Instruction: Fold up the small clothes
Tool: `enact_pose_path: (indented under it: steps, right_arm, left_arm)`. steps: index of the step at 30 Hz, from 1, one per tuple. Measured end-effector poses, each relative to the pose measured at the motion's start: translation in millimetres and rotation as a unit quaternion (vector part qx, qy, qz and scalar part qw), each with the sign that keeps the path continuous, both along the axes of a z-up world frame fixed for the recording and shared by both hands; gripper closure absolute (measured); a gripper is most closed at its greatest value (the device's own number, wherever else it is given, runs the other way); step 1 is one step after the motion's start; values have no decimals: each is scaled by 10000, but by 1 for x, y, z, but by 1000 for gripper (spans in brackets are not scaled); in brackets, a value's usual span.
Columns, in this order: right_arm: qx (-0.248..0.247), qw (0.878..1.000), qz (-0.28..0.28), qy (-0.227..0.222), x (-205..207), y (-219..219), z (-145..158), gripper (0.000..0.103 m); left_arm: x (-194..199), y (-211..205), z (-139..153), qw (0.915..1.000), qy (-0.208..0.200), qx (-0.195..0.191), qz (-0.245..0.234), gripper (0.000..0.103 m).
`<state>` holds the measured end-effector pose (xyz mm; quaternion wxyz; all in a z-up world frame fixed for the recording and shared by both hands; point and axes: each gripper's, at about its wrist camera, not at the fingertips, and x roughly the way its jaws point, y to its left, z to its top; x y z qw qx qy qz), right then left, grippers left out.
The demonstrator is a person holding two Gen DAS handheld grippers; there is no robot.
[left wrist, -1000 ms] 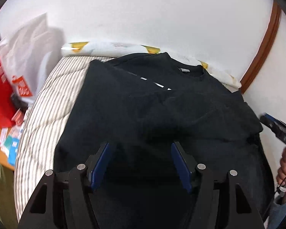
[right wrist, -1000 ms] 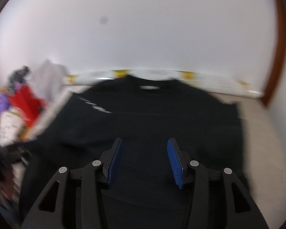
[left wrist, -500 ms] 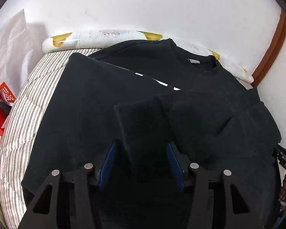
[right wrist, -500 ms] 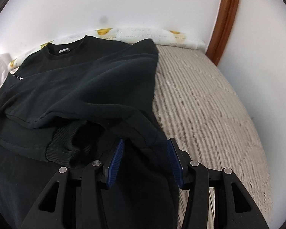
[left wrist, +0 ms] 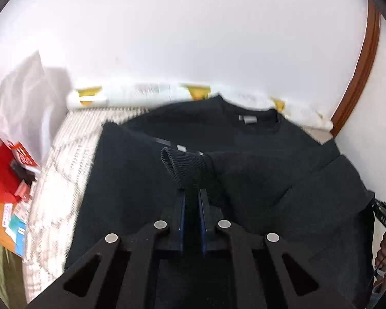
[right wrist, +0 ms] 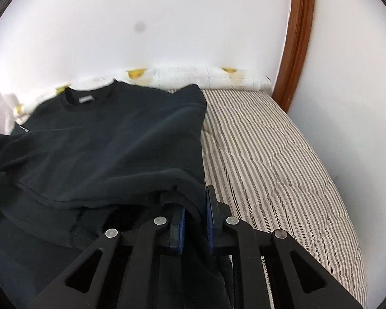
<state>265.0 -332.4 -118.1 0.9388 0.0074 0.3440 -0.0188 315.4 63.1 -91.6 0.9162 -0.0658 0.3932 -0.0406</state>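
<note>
Both grippers angled downward: left gripper (left wrist: 192, 195) clamps sweatshirt (left wrist: 257, 154) cuff (left wrist: 184, 166); right gripper (right wrist: 195, 206) pinches its hem, jaws just closed

Motion blur smears the left-hand clutter (left wrist: 10, 170), while the black sweatshirt (left wrist: 131, 180) covers much of the striped bed (right wrist: 265, 154) beneath.
</note>
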Motion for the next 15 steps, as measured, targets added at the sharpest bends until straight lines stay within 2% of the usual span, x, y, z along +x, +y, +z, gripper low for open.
enact_pose_path:
  steps: [4,8,11,12,15]
  right_arm:
    - [-84,9997,213,-35,-7,14,9,89]
    - [-243,9988,425,8,-12,32,7,88]
    - [-308,9967,726,165,-17,47,2,85]
    - [-429,9949,891,218,-21,55,-1,81]
    - [-475,9922,1131,199,-32,65,0,77]
  left_arm:
    - [-10,23,18,9994,-134,-266,167,94]
    - [-15,49,24,9984,-201,-57,524,94]
    - [-20,69,11,9976,-65,22,692,94]
    - [-21,76,0,9972,85,-18,737,94]
    - [-26,87,-24,9960,400,-168,781,94]
